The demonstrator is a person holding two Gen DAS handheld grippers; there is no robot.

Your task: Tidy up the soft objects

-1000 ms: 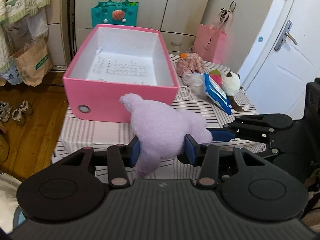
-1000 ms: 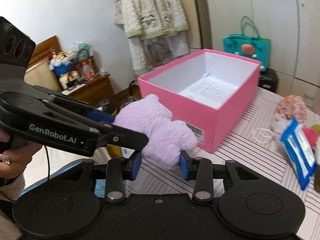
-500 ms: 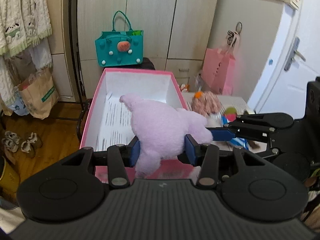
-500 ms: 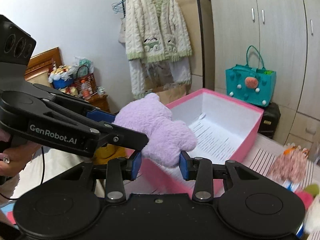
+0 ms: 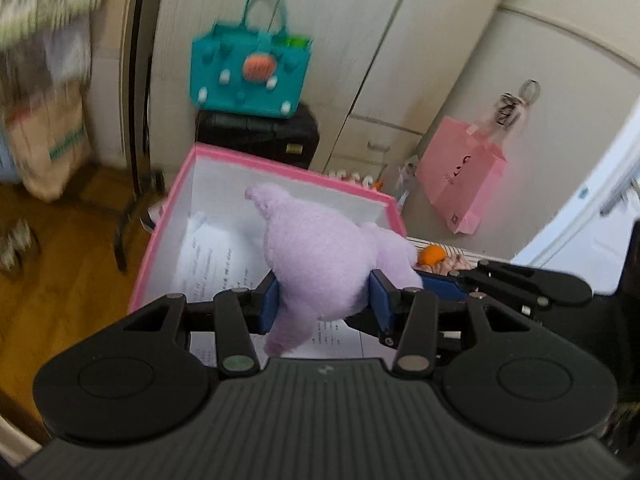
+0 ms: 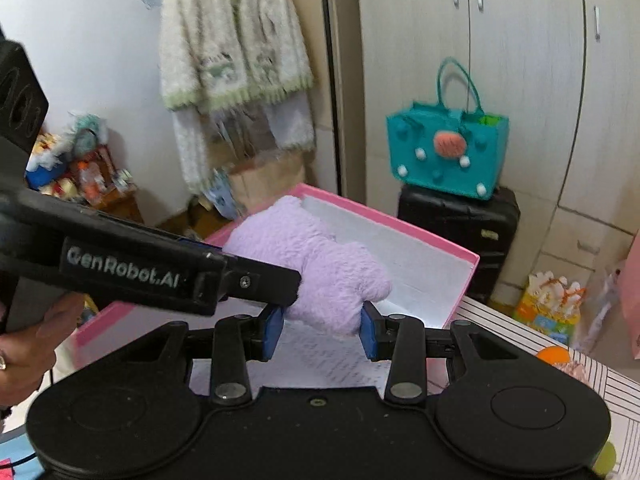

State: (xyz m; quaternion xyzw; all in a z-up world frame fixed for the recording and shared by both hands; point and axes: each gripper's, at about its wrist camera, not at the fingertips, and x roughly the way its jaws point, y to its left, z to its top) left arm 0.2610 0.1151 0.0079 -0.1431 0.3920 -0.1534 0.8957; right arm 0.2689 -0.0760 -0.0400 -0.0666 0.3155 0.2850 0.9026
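1. Pale wardrobe doors [image 6: 520, 80] fill the back wall.
2. A teal bag [image 5: 250, 74] sits on a black case [image 5: 258, 134].
3. A knitted cardigan [image 6: 232, 40] hangs against the white wall.
4. The floor [image 5: 60, 272] is brown wood.
5. A pink paper bag [image 5: 460, 184] hangs beside a white door [image 5: 580, 232].

"GenRobot.AI" is printed in pale letters on the black arm of the left tongs [image 6: 276, 284]; the printed sheet [image 5: 216, 272] lining the pink box [image 5: 280, 168] carries lines of text, illegible; pink paper bag [image 5: 460, 176] lettering unreadable.
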